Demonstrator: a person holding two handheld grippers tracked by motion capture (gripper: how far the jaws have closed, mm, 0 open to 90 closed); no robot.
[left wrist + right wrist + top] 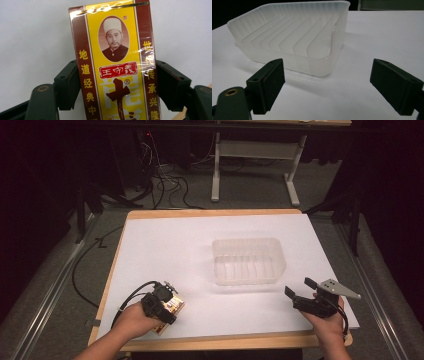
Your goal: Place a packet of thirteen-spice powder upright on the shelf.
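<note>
The left gripper [116, 82] has its jaws clamped on a yellow box [115, 62]. The right gripper [327, 85] has its jaws wide apart and empty, just beside the clear tray [294, 40].

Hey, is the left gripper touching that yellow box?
Touching. In the left gripper view, both black pads of the left gripper press against the sides of the yellow box.

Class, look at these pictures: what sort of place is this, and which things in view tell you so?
Probably a lab or workshop set up for recording, not a home: a table covered in white paper, loose cables on the floor, dark surroundings, and a bare metal-framed bench behind.
</note>
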